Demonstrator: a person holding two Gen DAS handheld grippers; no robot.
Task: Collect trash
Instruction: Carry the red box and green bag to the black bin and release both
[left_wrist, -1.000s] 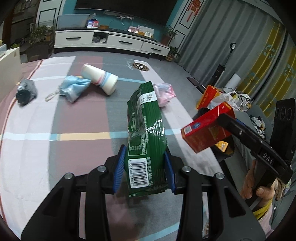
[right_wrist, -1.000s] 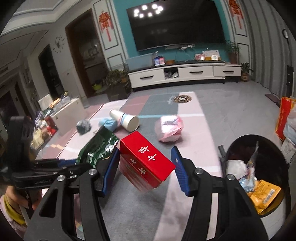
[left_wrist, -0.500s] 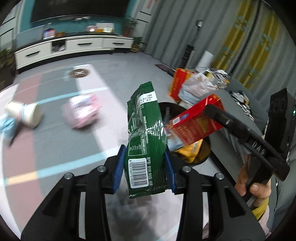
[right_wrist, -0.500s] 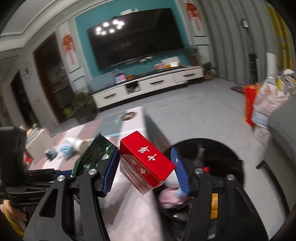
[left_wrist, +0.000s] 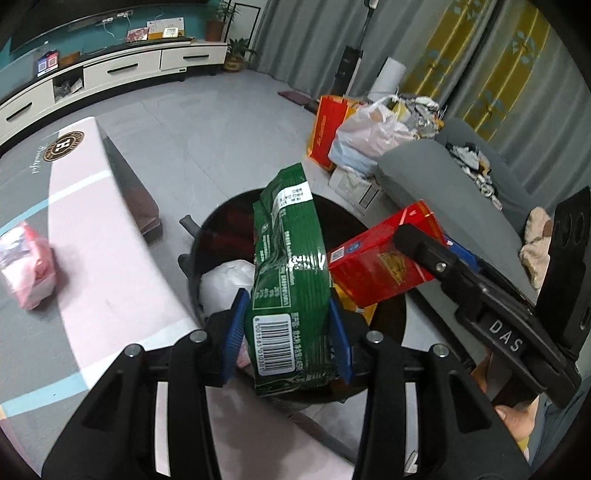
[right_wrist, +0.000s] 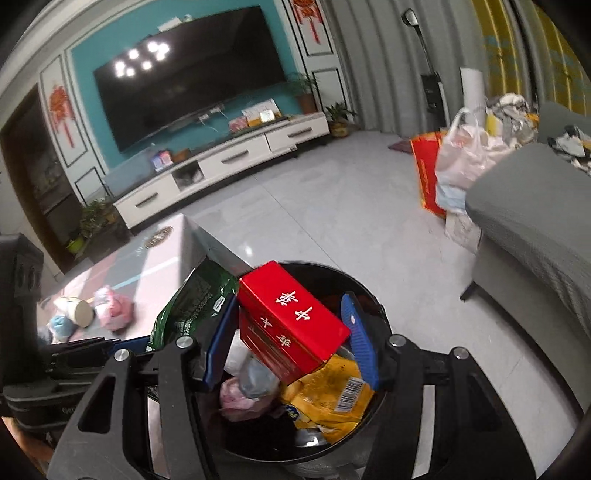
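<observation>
Both grippers hold trash over the round black plastic bin (left_wrist: 207, 236).
Centre frame, the left gripper (left_wrist: 287, 334) pinches a glossy green foil snack bag (left_wrist: 291, 280); the right gripper (right_wrist: 291, 341) clamps a red cardboard box (right_wrist: 291, 317).

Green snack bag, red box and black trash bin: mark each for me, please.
green snack bag (left_wrist: 291, 280), left wrist view, middle of the printed face.
red box (right_wrist: 295, 314), right wrist view, top face with white characters.
black trash bin (right_wrist: 365, 295), right wrist view, far rim.
</observation>
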